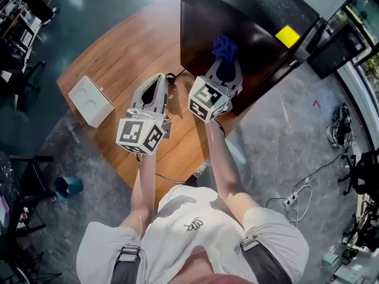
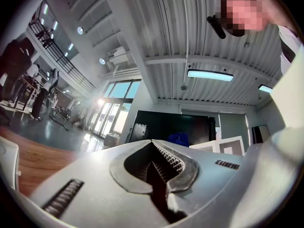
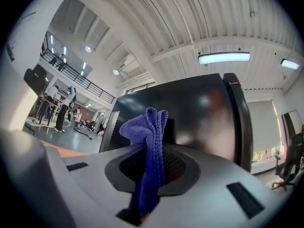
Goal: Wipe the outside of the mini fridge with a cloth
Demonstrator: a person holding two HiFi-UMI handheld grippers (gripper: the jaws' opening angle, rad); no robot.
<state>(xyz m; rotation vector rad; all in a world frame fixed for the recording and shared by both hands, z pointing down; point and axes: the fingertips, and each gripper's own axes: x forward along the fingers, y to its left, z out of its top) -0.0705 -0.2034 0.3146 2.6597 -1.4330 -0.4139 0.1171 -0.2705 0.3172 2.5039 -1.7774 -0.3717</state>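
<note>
The black mini fridge [image 1: 254, 37] stands on the far right part of the wooden table [image 1: 118, 58]. My right gripper [image 1: 224, 64] is shut on a blue cloth [image 1: 224, 46], whose bunched end sticks out past the jaws right at the fridge's near side; contact cannot be judged. In the right gripper view the cloth [image 3: 142, 127] stands up between the jaws, with the fridge's glossy wall [image 3: 204, 113] close behind it. My left gripper [image 1: 159, 78] hovers over the table left of the fridge. Its jaws meet with nothing between them [image 2: 153, 142]. The fridge [image 2: 156, 126] shows beyond them.
A white box [image 1: 90, 101] lies on the table's left edge. A yellow note [image 1: 288, 36] sits on the fridge top. On the floor are a teal bin [image 1: 70, 186], and a power strip with cables [image 1: 293, 199] to the right. Office chairs stand at the far left.
</note>
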